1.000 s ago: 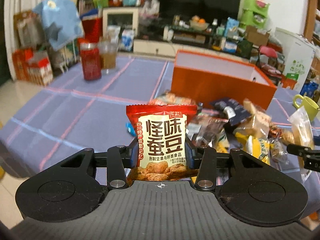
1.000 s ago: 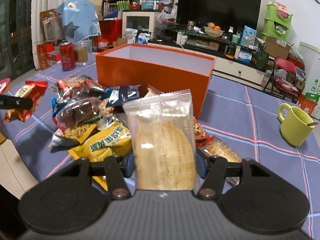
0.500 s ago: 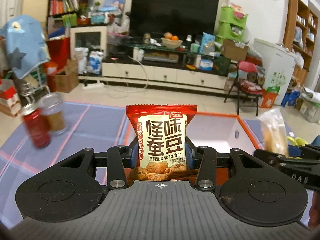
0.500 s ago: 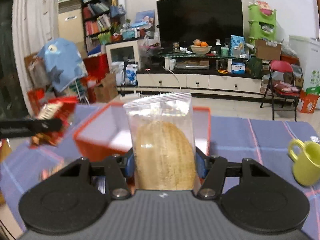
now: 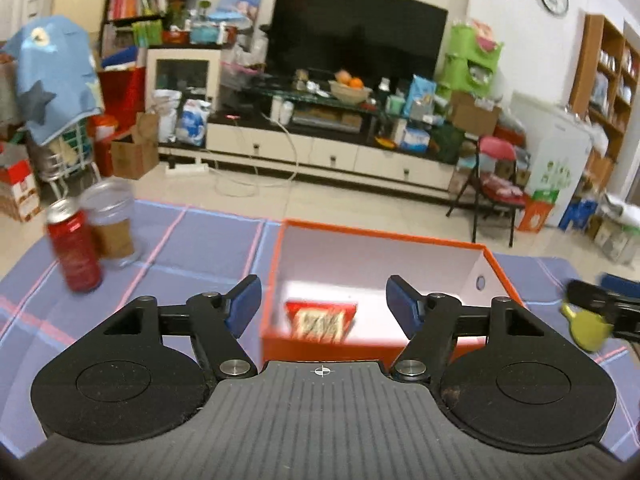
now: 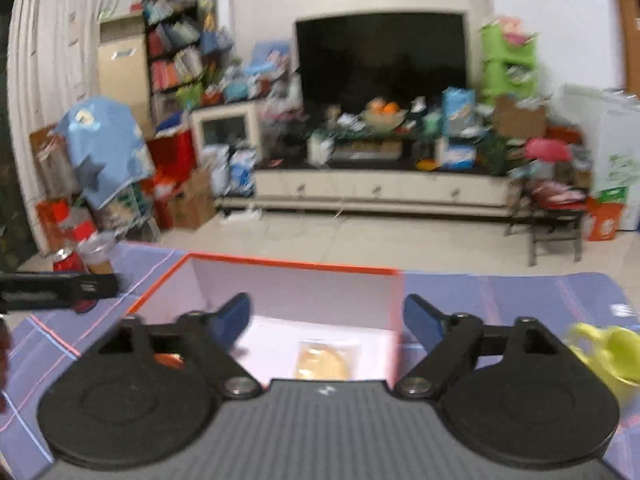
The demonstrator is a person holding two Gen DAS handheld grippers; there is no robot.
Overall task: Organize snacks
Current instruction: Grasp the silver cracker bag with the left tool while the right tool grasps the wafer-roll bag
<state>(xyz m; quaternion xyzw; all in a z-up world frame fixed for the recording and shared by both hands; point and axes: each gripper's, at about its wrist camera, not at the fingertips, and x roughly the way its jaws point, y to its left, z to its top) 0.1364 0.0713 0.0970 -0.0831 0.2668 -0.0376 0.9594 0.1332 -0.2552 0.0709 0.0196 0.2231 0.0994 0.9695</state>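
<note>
Over the orange box (image 5: 384, 346) at my twelve o'clock, my left gripper (image 5: 322, 306) and right gripper (image 6: 326, 320) spread their jaws wider, empty, the red packet (image 5: 320, 320) and clear cracker bag (image 6: 325, 362) inside; lowering now risks clipping the rim.

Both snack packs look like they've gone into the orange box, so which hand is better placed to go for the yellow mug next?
Right, probably. Both grippers are opening with nothing between the pads. In the right wrist view the yellow mug sits just beside the right gripper; the left gripper sits across the orange box from it.
</note>
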